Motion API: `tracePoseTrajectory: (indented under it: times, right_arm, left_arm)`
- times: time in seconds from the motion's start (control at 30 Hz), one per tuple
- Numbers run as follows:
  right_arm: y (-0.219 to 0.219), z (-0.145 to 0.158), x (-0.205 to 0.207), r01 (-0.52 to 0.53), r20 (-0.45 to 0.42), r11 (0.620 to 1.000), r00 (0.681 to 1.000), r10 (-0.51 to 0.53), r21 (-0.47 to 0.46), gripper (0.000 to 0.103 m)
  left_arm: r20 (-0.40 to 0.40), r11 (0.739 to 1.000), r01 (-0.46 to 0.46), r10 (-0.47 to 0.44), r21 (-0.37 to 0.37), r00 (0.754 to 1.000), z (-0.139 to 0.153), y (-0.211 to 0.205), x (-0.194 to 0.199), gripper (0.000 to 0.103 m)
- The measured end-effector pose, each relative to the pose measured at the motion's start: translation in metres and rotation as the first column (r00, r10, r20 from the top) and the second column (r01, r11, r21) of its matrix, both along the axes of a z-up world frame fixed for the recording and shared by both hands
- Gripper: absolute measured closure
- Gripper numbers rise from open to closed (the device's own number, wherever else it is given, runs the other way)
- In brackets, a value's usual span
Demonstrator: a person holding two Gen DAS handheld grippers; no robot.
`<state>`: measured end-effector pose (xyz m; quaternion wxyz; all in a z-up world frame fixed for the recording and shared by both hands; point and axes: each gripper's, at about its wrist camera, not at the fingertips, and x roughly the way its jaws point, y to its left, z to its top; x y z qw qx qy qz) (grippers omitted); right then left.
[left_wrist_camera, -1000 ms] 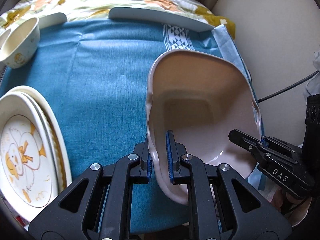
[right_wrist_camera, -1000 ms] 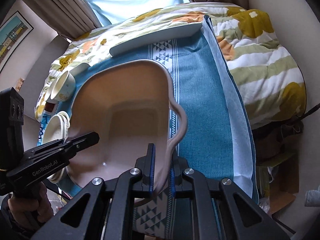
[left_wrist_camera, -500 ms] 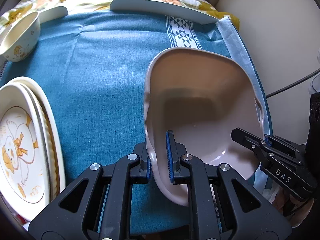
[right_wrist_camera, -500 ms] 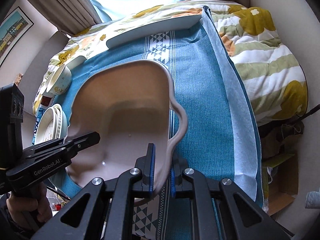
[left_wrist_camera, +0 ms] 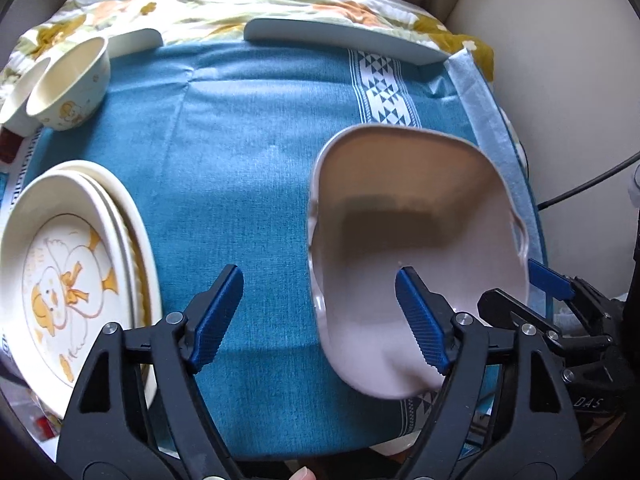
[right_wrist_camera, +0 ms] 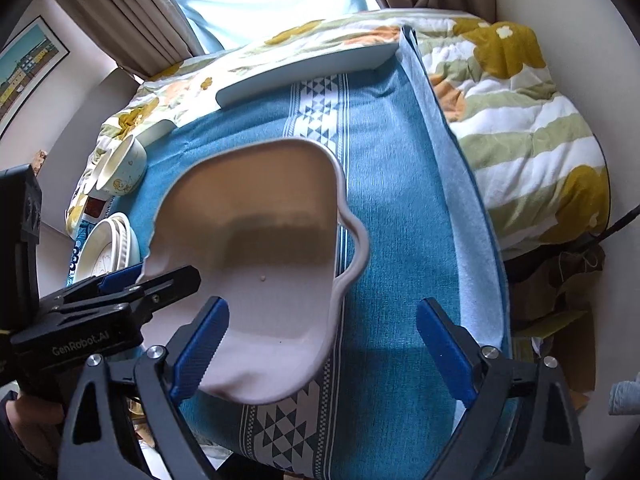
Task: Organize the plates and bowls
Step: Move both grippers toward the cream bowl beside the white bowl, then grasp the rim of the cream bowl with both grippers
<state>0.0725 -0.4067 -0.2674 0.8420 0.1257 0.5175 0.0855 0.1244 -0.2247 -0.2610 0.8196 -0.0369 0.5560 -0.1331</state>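
Pink dish: I've just released it; left gripper and right gripper spread wide, empty. Dish placed near desk's right edge.

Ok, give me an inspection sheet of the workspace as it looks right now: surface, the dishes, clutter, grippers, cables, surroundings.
Surface: blue tablecloth with a white patterned band, lying flat.
Job's things: pink baking dish on the cloth at the right side; stacked duck plates at the left; two duck bowls at the far left, tipped on their sides.
Clutter: two pale curved trays along the far edge.
Grippers: left gripper open, one finger over the dish, not touching its rim; right gripper open, straddling the dish's handle side.
Cables: black cable against the right wall.
Surroundings: floral quilt, curtains, framed picture.
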Motion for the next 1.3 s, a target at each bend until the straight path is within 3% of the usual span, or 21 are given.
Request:
tracePoseTrajectory:
  times: [0.17, 0.27, 0.4, 0.53, 0.67, 0.73, 0.8, 0.87, 1.03, 1.1, 1.17, 1.3]
  right_arm:
    - [0.003, 0.032, -0.012, -0.03, 0.065, 1.0, 0.997, 0.03, 0.008, 0.008]
    - [0.009, 0.061, -0.018, -0.048, 0.141, 0.999, 0.989, 0.047, 0.004, 0.001]
    - [0.026, 0.098, -0.014, -0.088, 0.222, 0.996, 0.971, 0.084, 0.011, 0.0]
    - [0.061, 0.136, 0.002, -0.179, 0.275, 0.983, 0.943, 0.186, -0.051, 0.0]
    - [0.099, 0.157, 0.026, -0.233, 0.28, 0.97, 0.928, 0.245, -0.076, 0.0]
    - [0.119, 0.162, 0.04, -0.244, 0.286, 0.966, 0.923, 0.259, -0.086, 0.0]
    - [0.14, 0.162, 0.056, -0.266, 0.271, 0.96, 0.921, 0.279, -0.083, 0.0]
    - [0.159, 0.159, 0.074, -0.291, 0.258, 0.956, 0.92, 0.293, -0.048, 0.0]
    - [0.205, 0.137, 0.128, -0.315, 0.184, 0.949, 0.934, 0.305, 0.027, 0.0]
    - [0.222, 0.124, 0.149, -0.317, 0.145, 0.947, 0.94, 0.308, 0.047, 0.001]
    - [0.238, 0.108, 0.17, -0.316, 0.103, 0.947, 0.946, 0.309, 0.065, 0.001]
    - [0.268, 0.074, 0.207, -0.311, 0.002, 0.948, 0.95, 0.312, 0.074, 0.016]
  left_arm:
    - [0.069, 1.0, -0.017, 0.017, -0.005, 0.997, 0.04, 0.014, -0.017, 0.026]
    - [0.135, 0.999, -0.045, 0.045, 0.001, 0.99, 0.074, 0.029, -0.029, 0.023]
    - [0.256, 0.994, -0.108, 0.1, 0.02, 0.962, 0.122, 0.058, -0.04, 0.015]
    - [0.339, 0.988, -0.146, 0.124, 0.04, 0.933, 0.159, 0.09, -0.037, 0.0]
    - [0.352, 0.978, -0.188, 0.146, 0.087, 0.924, 0.173, 0.134, -0.013, 0.0]
    - [0.345, 0.976, -0.203, 0.162, 0.085, 0.924, 0.176, 0.162, 0.001, 0.0]
    - [0.332, 0.976, -0.217, 0.194, 0.031, 0.923, 0.177, 0.192, 0.013, 0.0]
    - [0.307, 0.975, -0.224, 0.216, -0.01, 0.927, 0.173, 0.217, 0.028, 0.0]
    - [0.218, 0.966, -0.257, 0.257, -0.028, 0.942, 0.148, 0.271, 0.072, 0.001]
    - [0.168, 0.961, -0.272, 0.278, -0.053, 0.946, 0.13, 0.287, 0.089, 0.005]
    - [0.115, 0.957, -0.279, 0.287, -0.08, 0.951, 0.109, 0.3, 0.11, 0.016]
    - [0.005, 0.95, -0.286, 0.289, -0.123, 0.957, 0.065, 0.316, 0.146, 0.032]
